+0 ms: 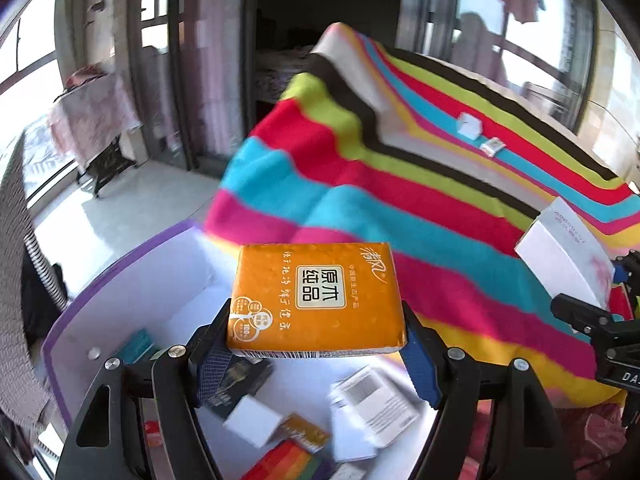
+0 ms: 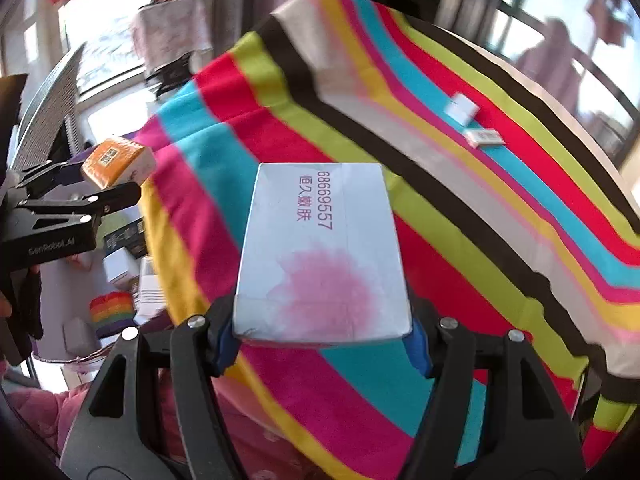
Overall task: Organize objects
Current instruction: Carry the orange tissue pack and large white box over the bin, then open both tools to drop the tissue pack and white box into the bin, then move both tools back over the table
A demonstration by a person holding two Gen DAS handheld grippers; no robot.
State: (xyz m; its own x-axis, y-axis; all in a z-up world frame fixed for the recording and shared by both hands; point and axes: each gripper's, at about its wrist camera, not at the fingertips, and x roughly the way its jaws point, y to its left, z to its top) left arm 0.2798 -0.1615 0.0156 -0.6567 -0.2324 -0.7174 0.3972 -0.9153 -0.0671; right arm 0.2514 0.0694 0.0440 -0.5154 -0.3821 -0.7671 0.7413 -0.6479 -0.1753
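My left gripper (image 1: 316, 344) clamps an orange tissue pack (image 1: 316, 300) by its two short sides, jaws about half spread and blue pads (image 1: 216, 364) pressed flat against the wrapper, holding it level above a white storage box with a purple rim (image 1: 120, 264). Below the pack, the box holds a jumble: a white printed carton (image 1: 372, 404), a plain white box (image 1: 256, 420), a dark carton (image 1: 236, 384), a rainbow-striped item (image 1: 284, 464) and a teal packet (image 1: 138, 346). My right gripper (image 2: 324, 344) grips a white box with a pink bloom and red lettering (image 2: 320, 256), jaws at roughly half width and shut firmly on its near end, carrying it over a striped blanket (image 2: 460, 220) of red, cyan, lime, yellow and black bands. From the right wrist, the left gripper and its orange pack appear at the far left, beside the blanket's edge, with the box's contents below them. Far across the blanket, towards the right, lie two small white packets (image 1: 470, 124), one just beside the other. Windows and curtains blur behind.
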